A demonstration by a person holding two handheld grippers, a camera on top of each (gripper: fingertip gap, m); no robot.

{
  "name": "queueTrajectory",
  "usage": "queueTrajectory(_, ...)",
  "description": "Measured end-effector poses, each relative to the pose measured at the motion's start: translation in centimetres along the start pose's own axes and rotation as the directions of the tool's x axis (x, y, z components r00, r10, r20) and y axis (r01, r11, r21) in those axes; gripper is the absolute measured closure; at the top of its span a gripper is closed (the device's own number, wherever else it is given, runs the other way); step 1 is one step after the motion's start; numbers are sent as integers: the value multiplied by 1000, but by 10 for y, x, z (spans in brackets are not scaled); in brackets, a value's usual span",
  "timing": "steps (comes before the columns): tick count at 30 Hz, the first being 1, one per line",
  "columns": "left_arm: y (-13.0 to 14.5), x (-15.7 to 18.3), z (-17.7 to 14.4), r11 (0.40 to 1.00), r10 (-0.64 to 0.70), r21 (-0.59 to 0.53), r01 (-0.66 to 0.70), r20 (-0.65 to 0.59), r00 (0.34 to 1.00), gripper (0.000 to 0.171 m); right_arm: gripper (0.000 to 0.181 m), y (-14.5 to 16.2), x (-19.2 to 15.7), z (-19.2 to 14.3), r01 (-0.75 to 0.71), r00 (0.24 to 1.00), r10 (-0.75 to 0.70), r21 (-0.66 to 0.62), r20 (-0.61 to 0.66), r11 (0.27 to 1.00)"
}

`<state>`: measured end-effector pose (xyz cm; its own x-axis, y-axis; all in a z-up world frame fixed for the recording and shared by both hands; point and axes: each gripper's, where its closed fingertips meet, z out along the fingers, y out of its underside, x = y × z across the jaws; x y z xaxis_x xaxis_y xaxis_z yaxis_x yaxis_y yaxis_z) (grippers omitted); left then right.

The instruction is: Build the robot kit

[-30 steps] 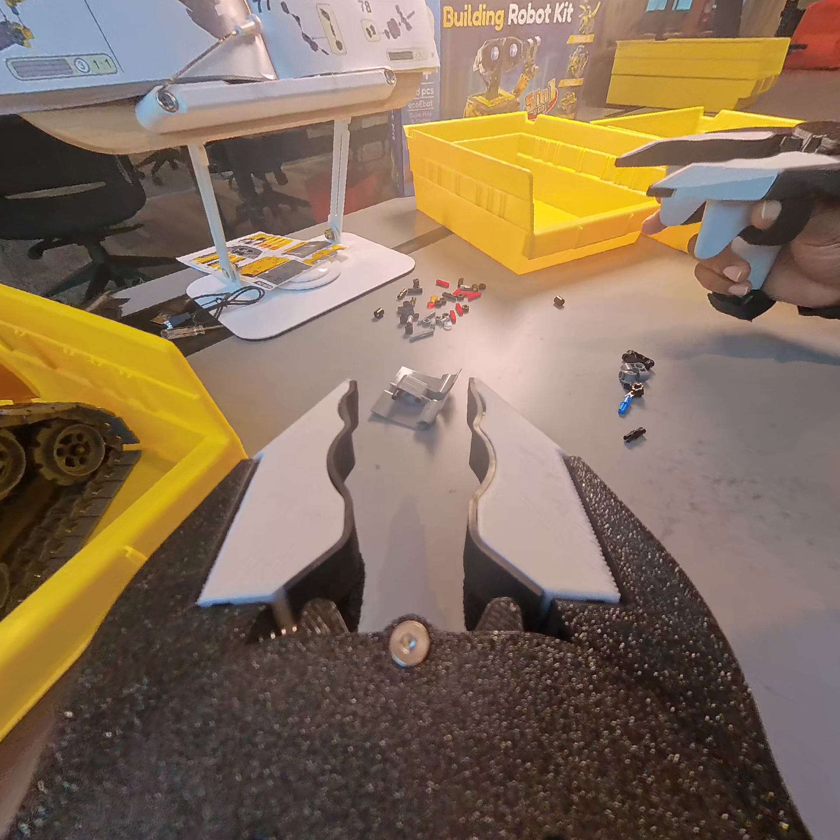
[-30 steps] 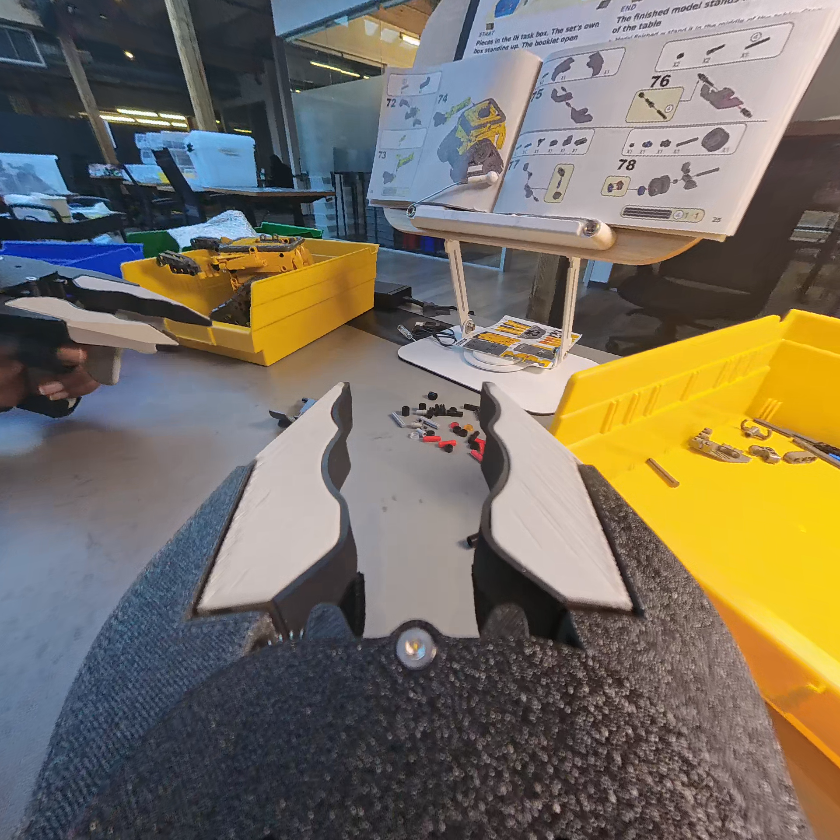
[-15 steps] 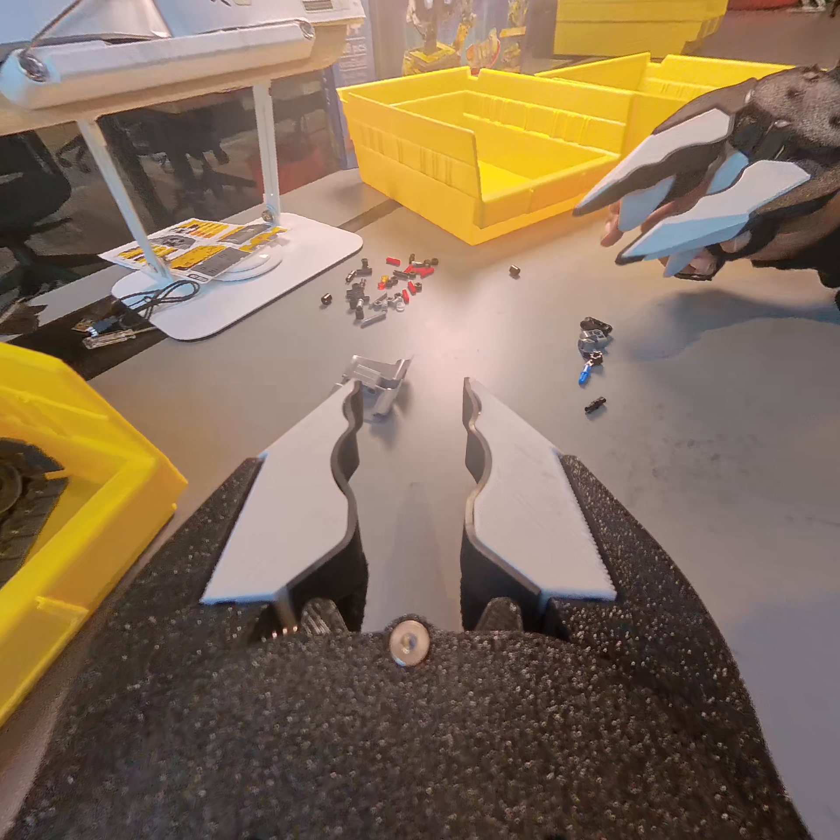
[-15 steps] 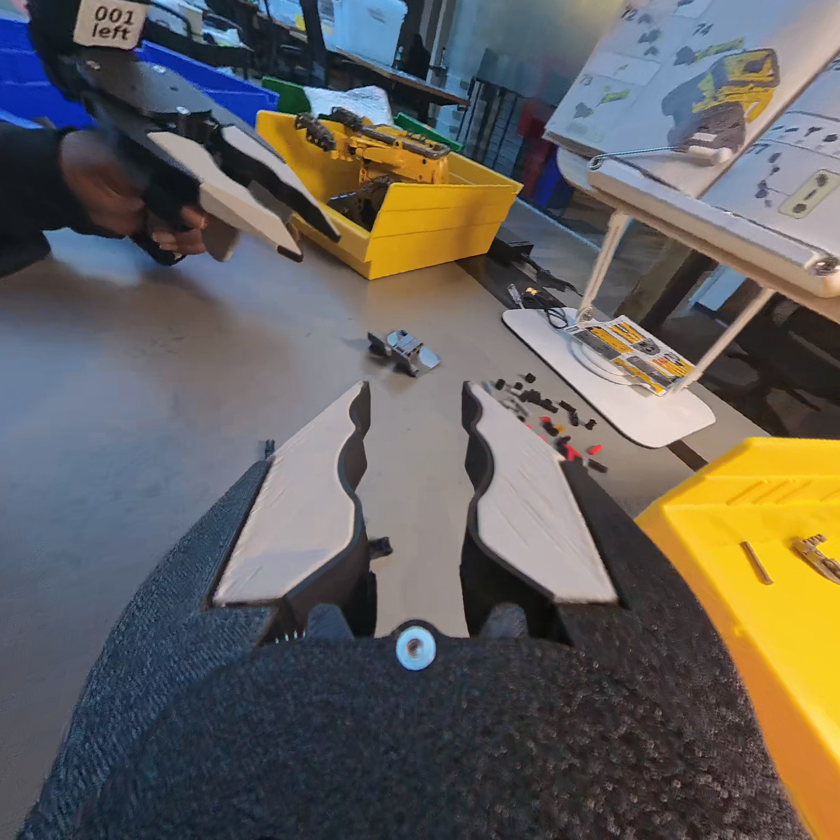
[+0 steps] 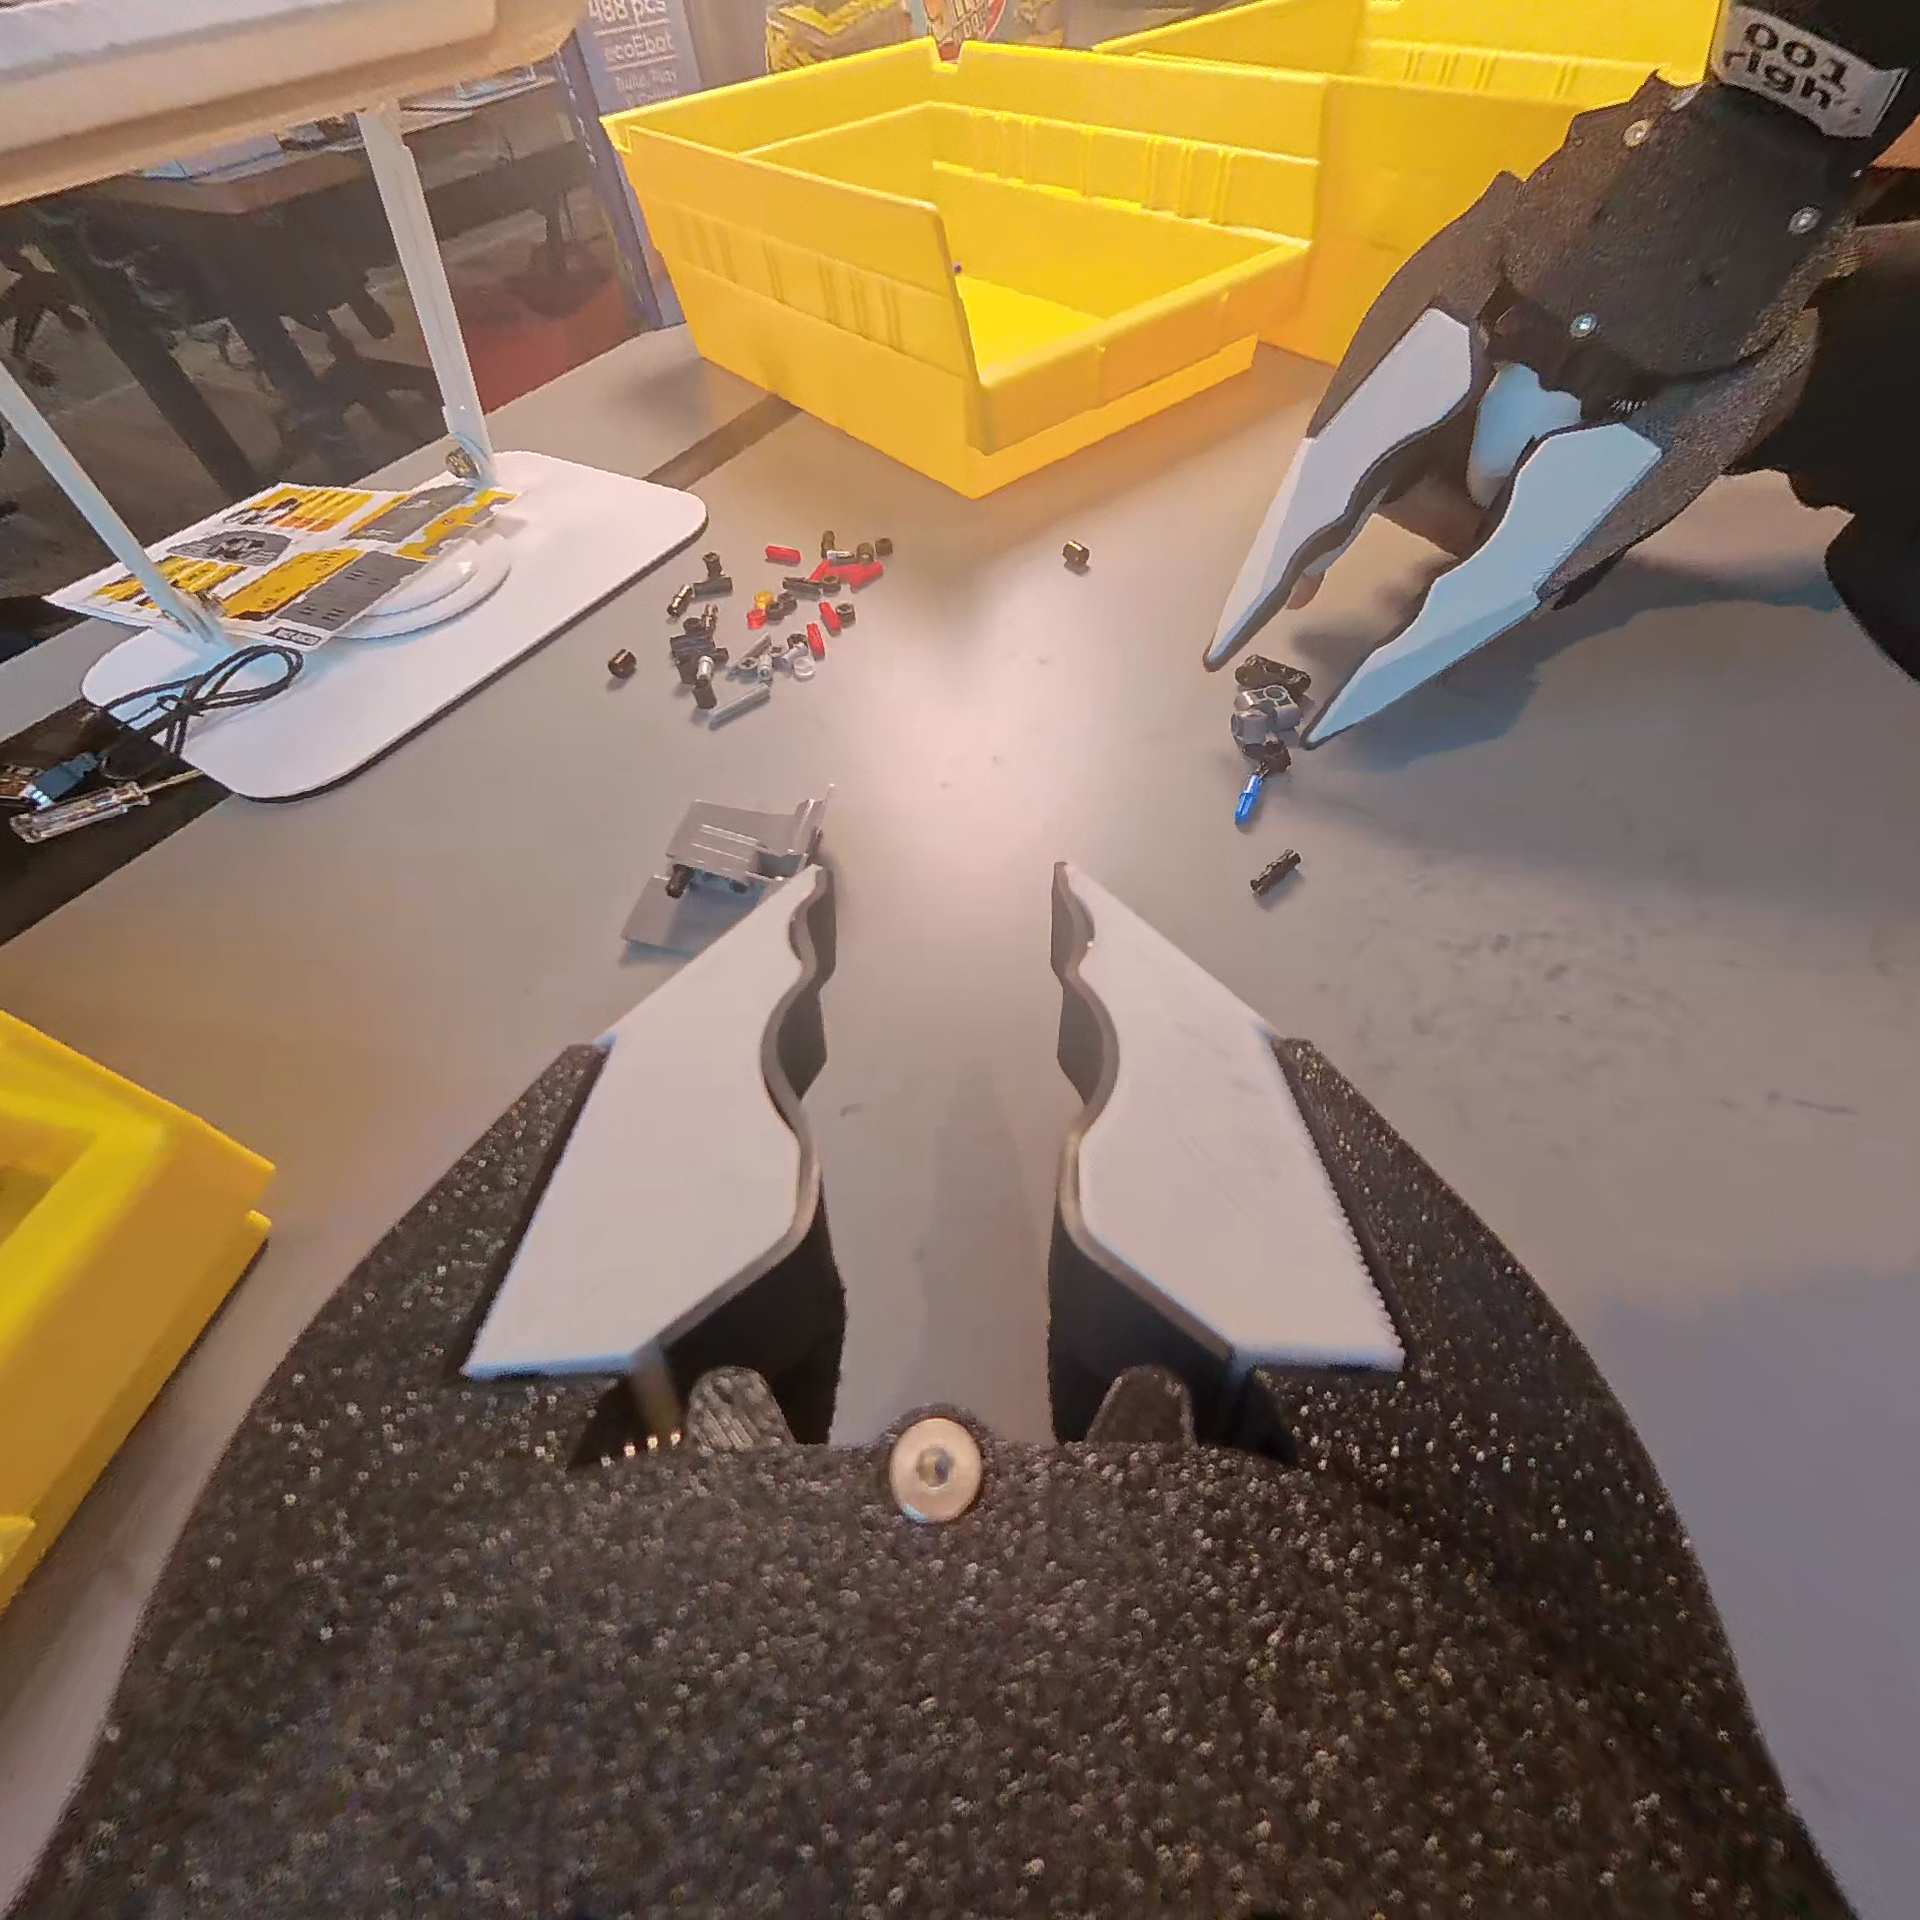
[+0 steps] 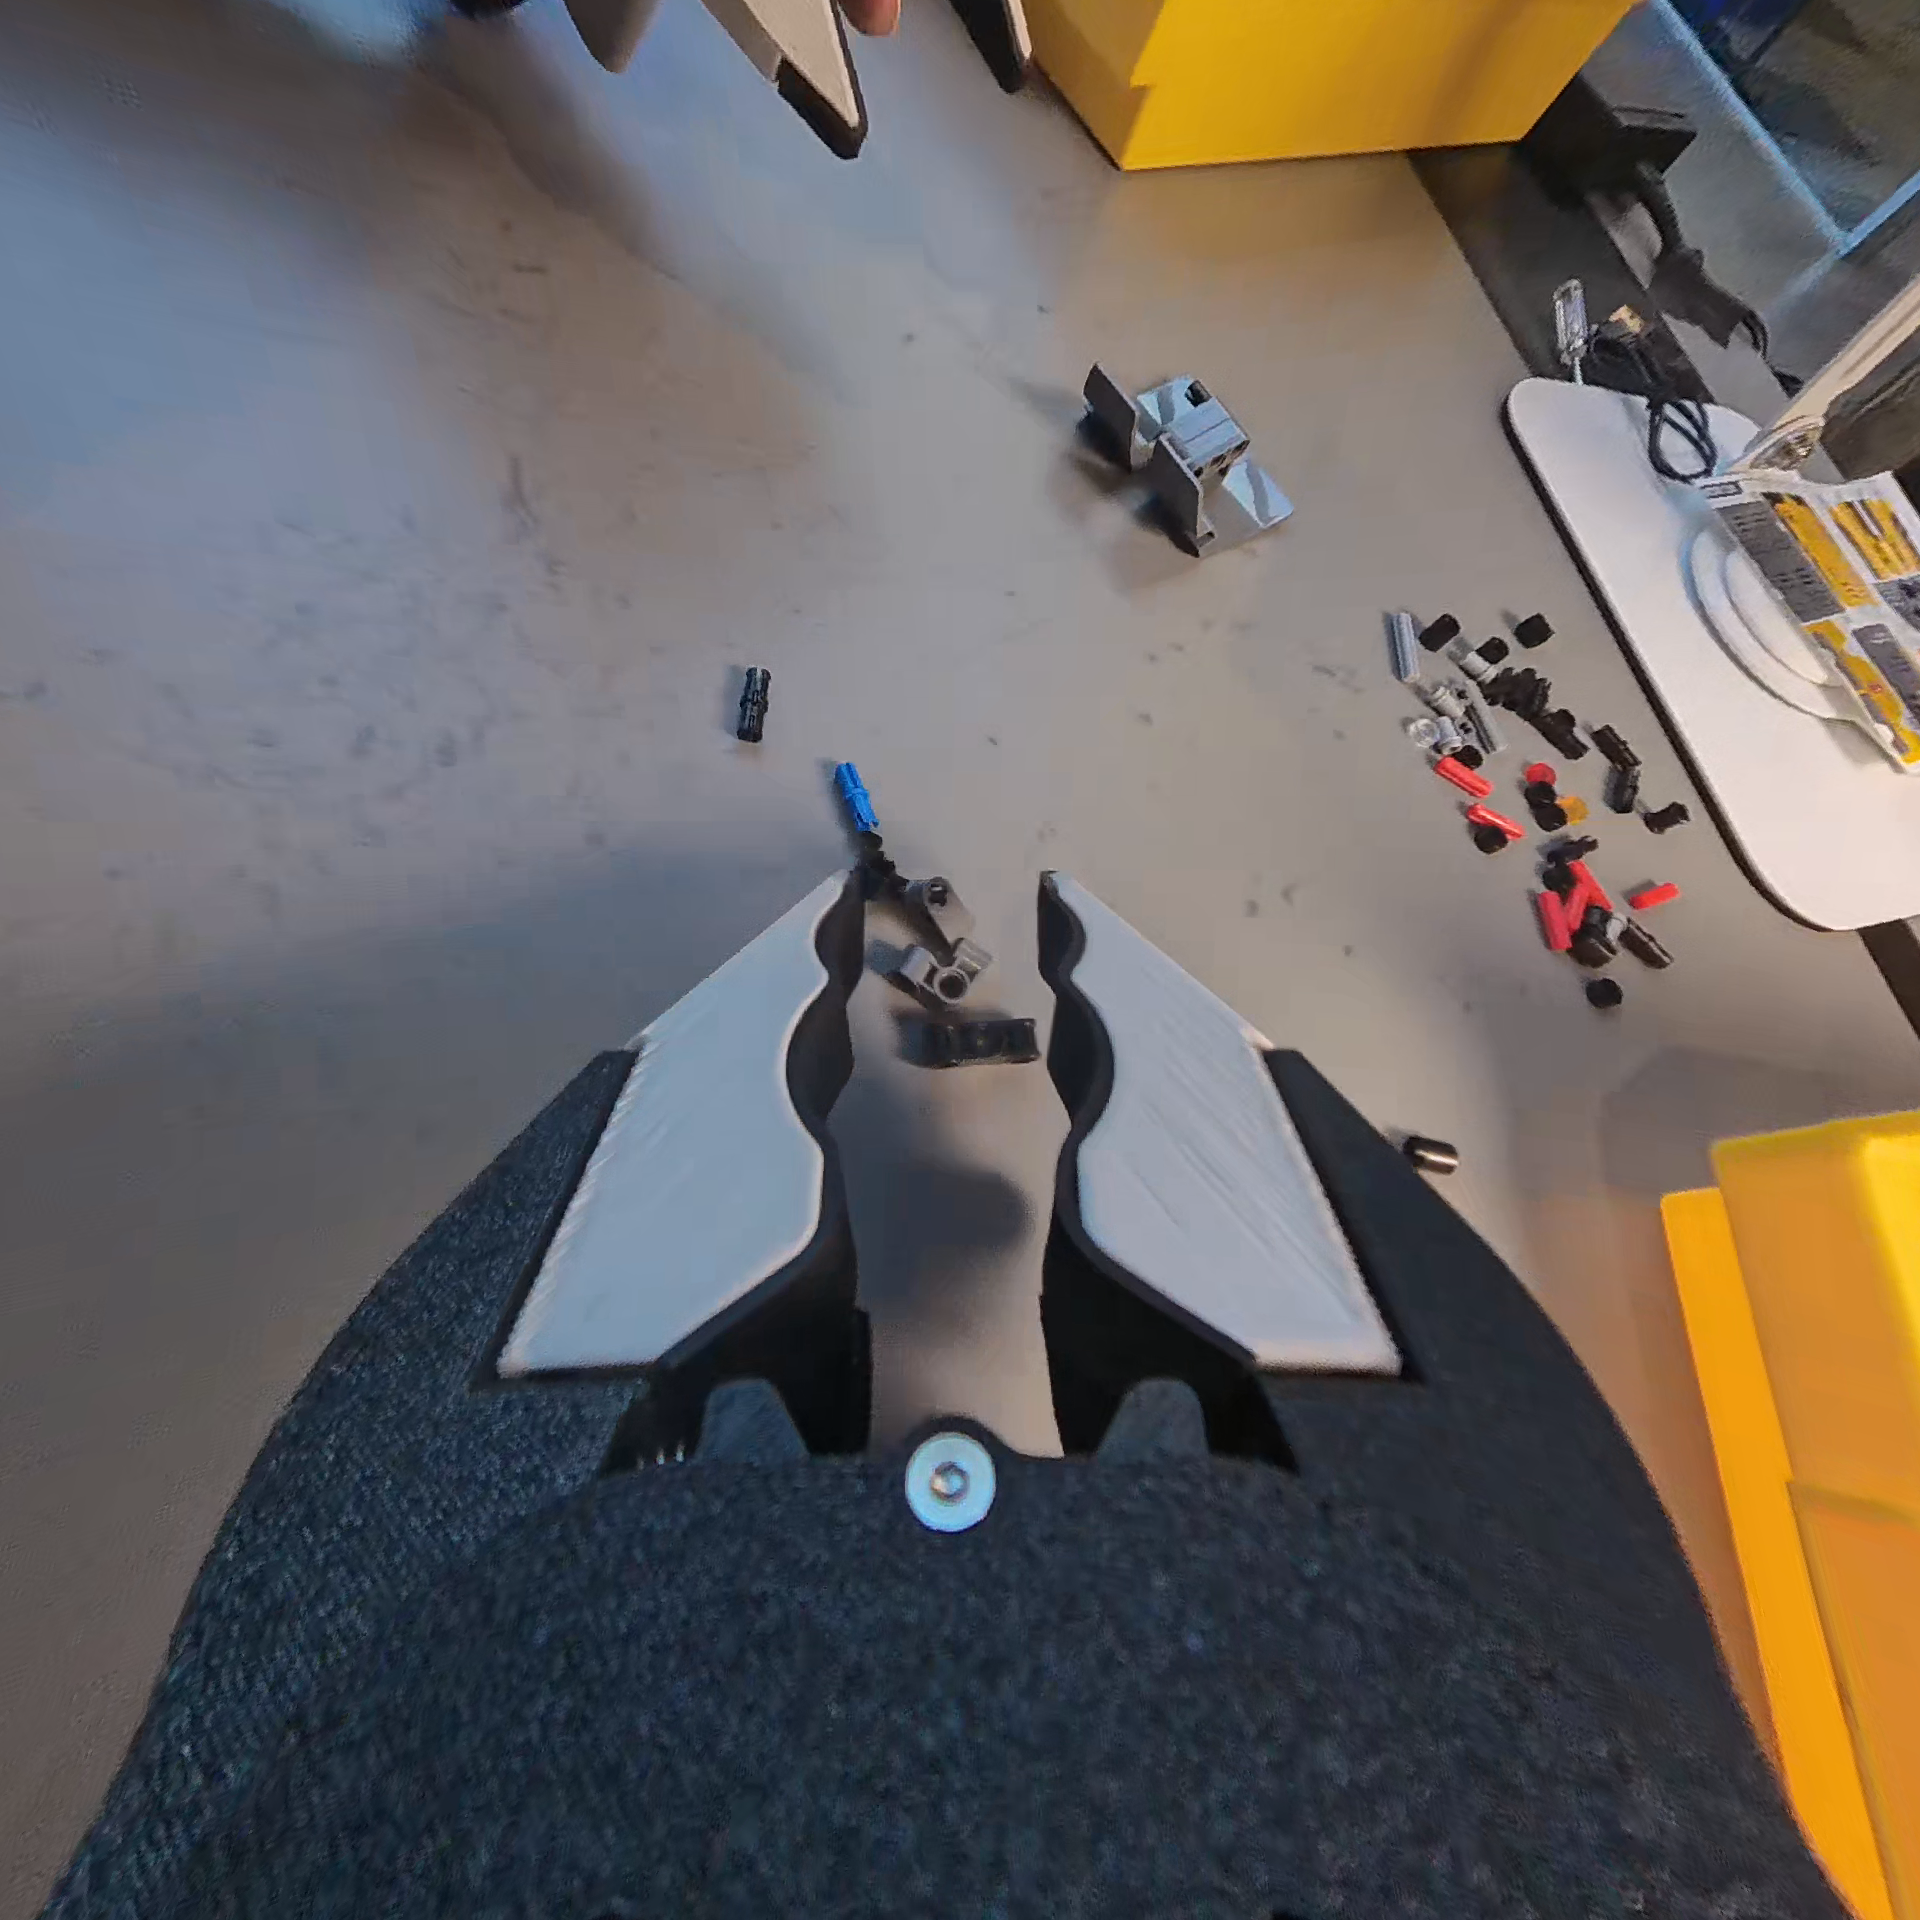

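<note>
A grey counter (image 5: 1507, 1039) in a workshop carries yellow bins, a white book stand and scattered toy building parts.

In the left wrist view, the left tongs (image 5: 940, 883) hang spread and empty just above the counter. The tip of their left finger lies just beside a grey building-block assembly (image 5: 727, 857), a small panel piece with a raised end; whether they touch cannot be told. It looks light, stiff and smooth-sided, best taken across its blocky middle, not by the thin plate. Farther off lies a loose pile of black, red and grey pins (image 5: 774, 623), next to the white stand base (image 5: 416, 665) that bears a yellow-printed leaflet and a coiled black cable. An open yellow bin (image 5: 935, 260) stands behind. To the right, the right tongs (image 5: 1262, 691) point down, spread, their tips on either side of a small grey and black connector cluster (image 5: 1265, 707). A blue pin (image 5: 1250, 805) and a black pin (image 5: 1276, 871) lie just beside it.

In the right wrist view, the right tongs (image 6: 945, 878) are spread with nothing pinched. The grey and black connectors (image 6: 940, 971) sit on the counter between the fingers. These are tiny, hard and light, likely to skid or roll if nudged. The blue pin (image 6: 856, 795) lies just past the left tip, the black pin (image 6: 753, 703) farther out. The grey assembly (image 6: 1184, 457) stands well apart, and the pin pile (image 6: 1538, 790) lies right, by the stand base (image 6: 1662, 623).
</note>
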<state>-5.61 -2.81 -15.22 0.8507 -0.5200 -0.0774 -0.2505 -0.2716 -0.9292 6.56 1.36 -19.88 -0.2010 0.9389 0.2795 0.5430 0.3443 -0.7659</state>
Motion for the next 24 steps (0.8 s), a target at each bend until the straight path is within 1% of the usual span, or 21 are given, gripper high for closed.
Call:
queueTrajectory(2, 0, 0, 0, 1000, -5, -1, 5, -1, 1000, 131, 150, 1, -2, 2, -5, 999, 5, -17, 33, 1000)
queueTrajectory(5, 0, 0, 0, 1000, -9, -1, 9, -6, 1000, 131, 160, 5, -3, 4, 9, 997, -5, -58, 72, 998)
queueTrajectory(9, 0, 1, 0, 1000, -6, 0, 6, -11, 1000, 131, 173, 7, -4, 7, 12, 996, -6, -63, 94, 998)
queueTrajectory(11, 0, 3, 0, 1000, -5, -1, 5, -16, 1000, 131, 174, 6, -5, 6, 18, 995, -13, -56, 98, 998)
queueTrajectory(12, 0, 3, 1, 1000, -4, -1, 4, -18, 1000, 131, 174, 4, -5, 5, 17, 995, -12, -45, 98, 999)
queueTrajectory(14, -2, 6, 1, 1000, -3, 5, 3, -25, 1000, 131, 174, -7, -2, 0, -11, 997, 9, 19, 83, 1000)
queueTrajectory(16, -8, 12, 2, 1000, 3, 28, -2, -43, 999, 131, 174, -33, 2, -11, -89, 994, 78, 152, 82, 984)
queueTrajectory(17, -13, 17, 2, 999, 9, 49, -6, -58, 998, 131, 174, -53, 1, -18, -158, 985, 135, 242, 111, 957)
queueTrajectory(18, -19, 24, 3, 997, 16, 75, -10, -75, 997, 131, 174, -73, 0, -25, -244, 967, 201, 326, 159, 913)
queueTrajectory(20, -36, 40, 3, 989, 46, 148, -30, -106, 993, 135, 174, -110, -6, -36, -415, 905, 309, 454, 292, 788)
queueTrajectory(22, -60, 56, -4, 959, 134, 263, -107, -83, 988, 146, 174, -131, -11, -39, -563, 823, 390, 496, 414, 661)
queueTrajectory(24, -76, 69, -12, 921, 233, 331, -207, -40, 972, 148, 174, -139, -12, -38, -691, 721, 462, 487, 516, 535)
